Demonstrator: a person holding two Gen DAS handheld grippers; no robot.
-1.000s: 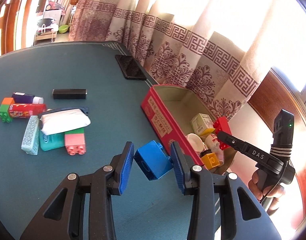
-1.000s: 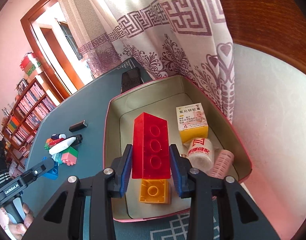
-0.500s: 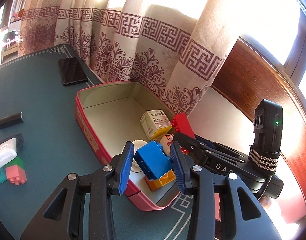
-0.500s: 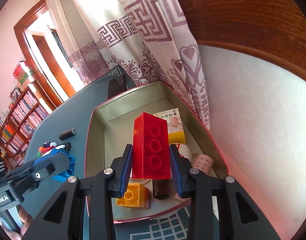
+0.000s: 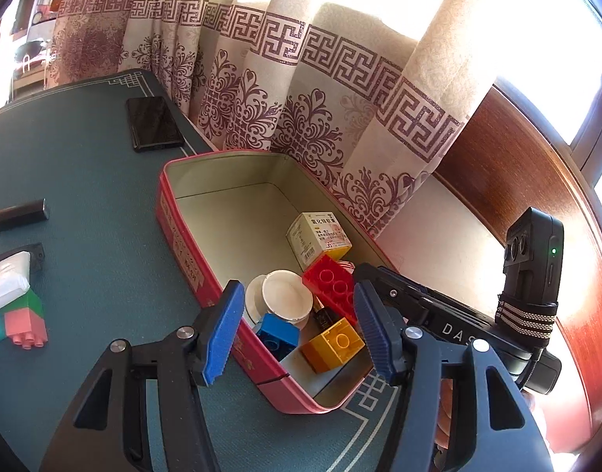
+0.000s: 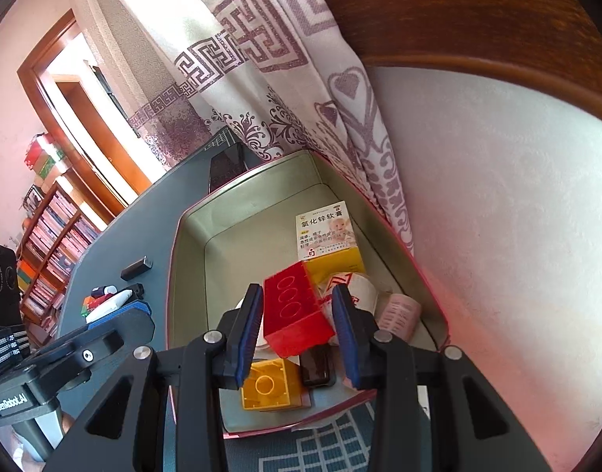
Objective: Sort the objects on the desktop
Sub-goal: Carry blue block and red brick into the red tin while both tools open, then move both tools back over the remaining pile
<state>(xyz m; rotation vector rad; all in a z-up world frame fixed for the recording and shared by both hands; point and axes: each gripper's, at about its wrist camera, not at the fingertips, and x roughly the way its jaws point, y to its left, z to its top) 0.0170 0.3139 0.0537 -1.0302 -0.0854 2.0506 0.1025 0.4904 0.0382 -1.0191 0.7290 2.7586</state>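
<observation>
Hovering over the red tin on the desk, the left tool is opening up, nothing between its pads, and the blue brick now lies in the tin. Right tool looks clamped on the red brick, which is tilted above the yellow brick.
</observation>
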